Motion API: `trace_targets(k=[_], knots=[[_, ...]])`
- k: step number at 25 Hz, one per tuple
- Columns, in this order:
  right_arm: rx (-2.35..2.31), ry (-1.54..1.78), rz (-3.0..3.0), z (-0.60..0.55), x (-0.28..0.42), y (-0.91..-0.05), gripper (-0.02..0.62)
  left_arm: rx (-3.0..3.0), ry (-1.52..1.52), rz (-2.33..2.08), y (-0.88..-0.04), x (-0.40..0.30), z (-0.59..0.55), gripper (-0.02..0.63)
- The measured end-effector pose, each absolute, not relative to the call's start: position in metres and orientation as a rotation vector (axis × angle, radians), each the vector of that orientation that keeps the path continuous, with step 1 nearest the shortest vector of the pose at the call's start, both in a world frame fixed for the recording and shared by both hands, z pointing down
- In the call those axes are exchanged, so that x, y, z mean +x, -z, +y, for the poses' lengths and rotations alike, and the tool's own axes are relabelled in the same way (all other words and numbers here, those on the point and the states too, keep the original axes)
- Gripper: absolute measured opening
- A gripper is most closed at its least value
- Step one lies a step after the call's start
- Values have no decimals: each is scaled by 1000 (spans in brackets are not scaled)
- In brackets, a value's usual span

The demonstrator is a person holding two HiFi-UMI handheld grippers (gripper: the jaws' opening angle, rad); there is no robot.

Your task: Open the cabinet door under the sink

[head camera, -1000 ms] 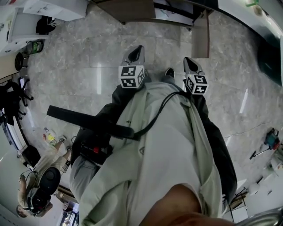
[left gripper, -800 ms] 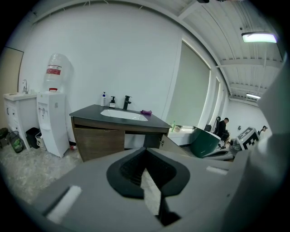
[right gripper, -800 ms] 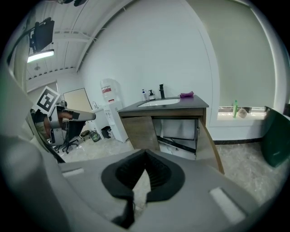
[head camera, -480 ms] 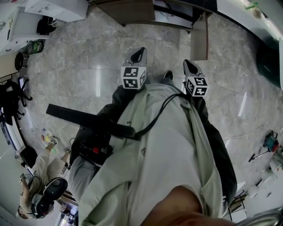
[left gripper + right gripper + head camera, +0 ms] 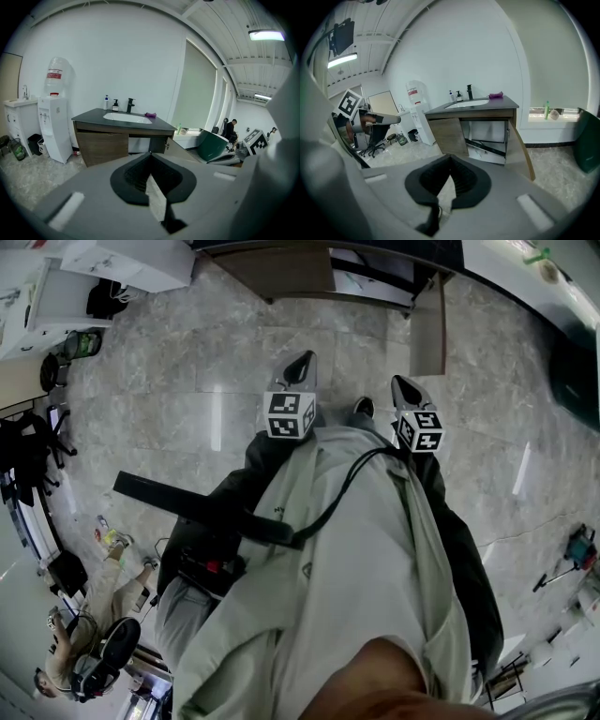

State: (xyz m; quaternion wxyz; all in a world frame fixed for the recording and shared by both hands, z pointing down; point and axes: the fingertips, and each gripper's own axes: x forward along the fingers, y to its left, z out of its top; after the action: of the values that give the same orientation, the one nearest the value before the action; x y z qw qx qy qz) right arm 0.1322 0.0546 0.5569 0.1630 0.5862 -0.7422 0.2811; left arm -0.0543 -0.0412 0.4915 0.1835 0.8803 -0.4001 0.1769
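The sink cabinet (image 5: 465, 123) stands several steps ahead, wood-fronted with a dark top and a white basin. Its right door (image 5: 518, 149) hangs wide open and shows pipes and a shelf inside; its left door (image 5: 447, 136) is closed. The left gripper view shows the same cabinet (image 5: 123, 137) with the open door (image 5: 181, 151) edge-on. My left gripper (image 5: 302, 362) and right gripper (image 5: 402, 384) are held side by side in front of my body, over bare floor and far from the cabinet. Both are shut with nothing between their jaws, as seen for the left gripper (image 5: 150, 153) and the right gripper (image 5: 450, 157).
A water dispenser (image 5: 55, 123) and a small white unit (image 5: 16, 121) stand left of the cabinet. A green tub (image 5: 213, 145) sits to its right. A person (image 5: 92, 654) stands behind me at lower left. Tools (image 5: 570, 551) lie on the marble floor at right.
Both grippers keep their places in front of me. The head view has shifted slightly, and the person at lower left has moved a little.
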Motion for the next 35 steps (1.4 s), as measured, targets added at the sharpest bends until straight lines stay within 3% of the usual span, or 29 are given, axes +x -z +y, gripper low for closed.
trace_targets(k=[35], knots=[[1604, -774, -2151, 50, 137, -553, 0, 2470, -503, -1165, -491, -48, -36, 6]])
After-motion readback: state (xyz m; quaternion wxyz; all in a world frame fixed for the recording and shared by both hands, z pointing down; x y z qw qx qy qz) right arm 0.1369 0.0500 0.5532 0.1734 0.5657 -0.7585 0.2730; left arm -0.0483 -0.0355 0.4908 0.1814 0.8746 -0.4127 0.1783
